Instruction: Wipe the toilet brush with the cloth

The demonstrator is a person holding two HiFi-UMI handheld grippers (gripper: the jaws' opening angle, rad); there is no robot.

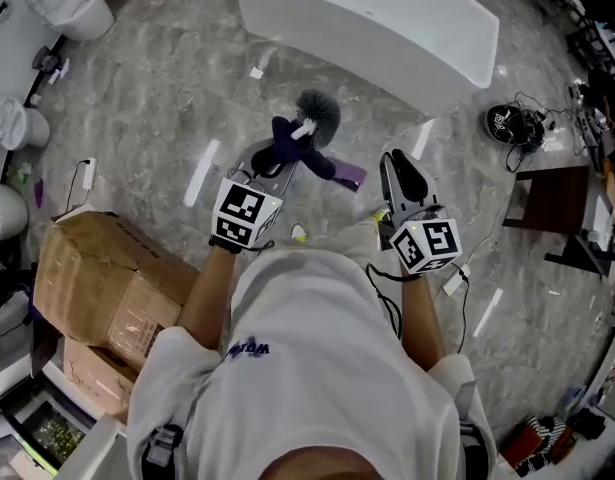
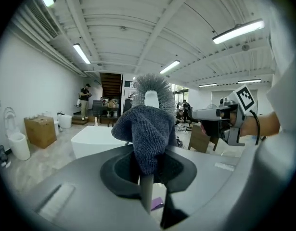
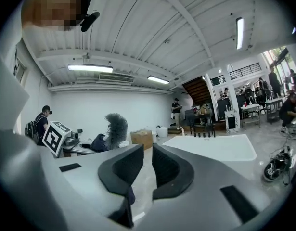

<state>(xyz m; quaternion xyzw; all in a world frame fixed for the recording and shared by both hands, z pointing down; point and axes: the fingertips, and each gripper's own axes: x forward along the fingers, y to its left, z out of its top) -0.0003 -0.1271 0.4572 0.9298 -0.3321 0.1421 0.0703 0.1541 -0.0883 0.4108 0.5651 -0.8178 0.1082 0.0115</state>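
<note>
The left gripper (image 2: 147,196) has its jaws pressed together on the brush (image 2: 151,88), pinching the handle low down so the bristle head stands up and away from it. The cloth (image 2: 148,129) is bunched over the neck, just under the bristles, and hangs down into the jaws. Whether the pads also catch some of its fabric cannot be told. In the head view the brush is held out over the floor (image 1: 167,88), in front of the person and short of the white tub (image 1: 367,18). A small purple thing (image 1: 349,176) lies on the floor below it. The right gripper (image 3: 148,170) is off to the side, well apart from the brush, with its jaws a little apart and nothing between them. The wipe itself seems about to start: the cloth is on the brush, but nothing works it. The next move probably calls for the right gripper to come across, pinch the cloth and draw it along the handle and bristles while the left holds firm. A loose pinch could let the cloth slide off.
</note>
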